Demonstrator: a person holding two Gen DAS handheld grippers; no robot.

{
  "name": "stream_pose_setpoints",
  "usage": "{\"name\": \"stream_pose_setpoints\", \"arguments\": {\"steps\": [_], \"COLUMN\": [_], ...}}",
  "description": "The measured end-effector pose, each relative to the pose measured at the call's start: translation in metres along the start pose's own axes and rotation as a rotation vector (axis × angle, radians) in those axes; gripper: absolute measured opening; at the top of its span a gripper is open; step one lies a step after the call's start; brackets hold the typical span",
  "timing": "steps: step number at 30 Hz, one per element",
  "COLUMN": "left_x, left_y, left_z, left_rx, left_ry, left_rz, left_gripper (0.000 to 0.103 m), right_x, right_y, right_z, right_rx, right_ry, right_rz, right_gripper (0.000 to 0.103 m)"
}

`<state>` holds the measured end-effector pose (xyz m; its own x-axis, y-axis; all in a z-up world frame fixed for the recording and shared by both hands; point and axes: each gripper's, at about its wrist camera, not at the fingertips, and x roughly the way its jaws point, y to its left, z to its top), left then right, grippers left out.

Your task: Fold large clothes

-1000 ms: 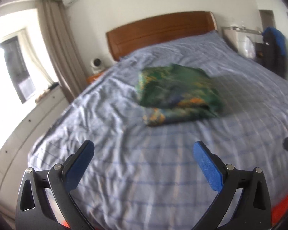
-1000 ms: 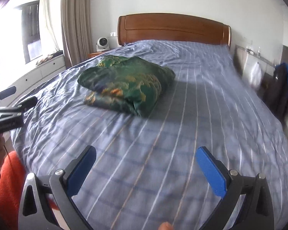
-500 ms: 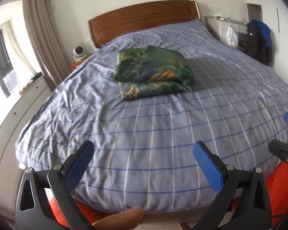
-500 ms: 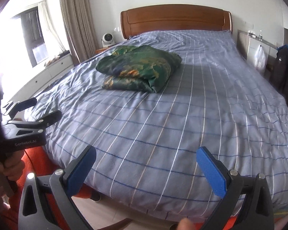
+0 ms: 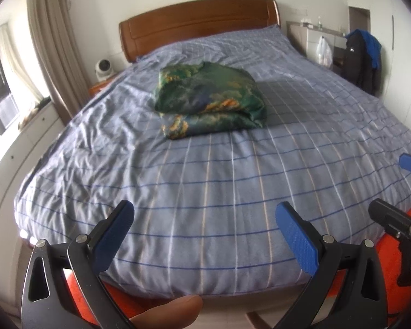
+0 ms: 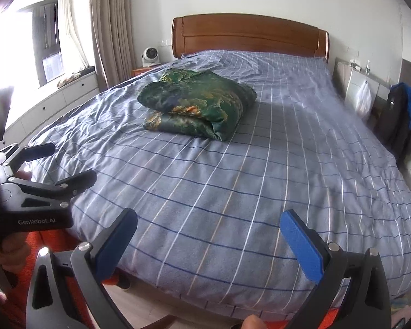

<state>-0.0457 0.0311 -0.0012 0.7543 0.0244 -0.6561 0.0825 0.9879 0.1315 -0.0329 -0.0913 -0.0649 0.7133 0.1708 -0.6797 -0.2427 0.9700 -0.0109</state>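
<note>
A green patterned garment (image 5: pixel 209 102) lies folded in a thick bundle on the middle of the bed; it also shows in the right wrist view (image 6: pixel 197 104). My left gripper (image 5: pixel 202 222) is open and empty, held at the foot of the bed, far from the bundle. My right gripper (image 6: pixel 209 227) is open and empty, also at the foot of the bed. The left gripper shows at the left edge of the right wrist view (image 6: pixel 45 164). The right gripper shows at the right edge of the left wrist view (image 5: pixel 397 192).
The bed (image 5: pixel 233 192) has a blue checked cover and a wooden headboard (image 5: pixel 200 27). A small fan (image 6: pixel 150 54) stands on a nightstand at the left. A dark and blue jacket (image 5: pixel 364 54) hangs at the right. White drawers (image 6: pixel 54 98) run under the window.
Both grippers have drawn back from over the bed to its foot. The folded garment now lies farther away. Both stay open and empty.
</note>
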Motion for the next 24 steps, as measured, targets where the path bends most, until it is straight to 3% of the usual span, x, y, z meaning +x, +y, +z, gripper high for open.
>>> {"name": "stream_pose_setpoints", "arguments": {"steps": [9, 16, 24], "left_x": [-0.013, -0.018, -0.009], "left_y": [0.002, -0.002, -0.005], "left_z": [0.013, 0.020, 0.016], "left_rx": [-0.038, -0.035, -0.022], "left_ry": [0.023, -0.015, 0.019], "left_rz": [0.011, 0.015, 0.022], "left_gripper": [0.103, 0.103, 0.103], "right_x": [-0.025, -0.022, -0.015], "right_y": [0.010, 0.016, 0.015], "right_z": [0.015, 0.017, 0.015], "right_rx": [0.024, 0.010, -0.001], "right_ry": [-0.051, -0.047, -0.028], "right_rz": [0.001, -0.010, -0.032], "right_gripper": [0.103, 0.103, 0.103]}}
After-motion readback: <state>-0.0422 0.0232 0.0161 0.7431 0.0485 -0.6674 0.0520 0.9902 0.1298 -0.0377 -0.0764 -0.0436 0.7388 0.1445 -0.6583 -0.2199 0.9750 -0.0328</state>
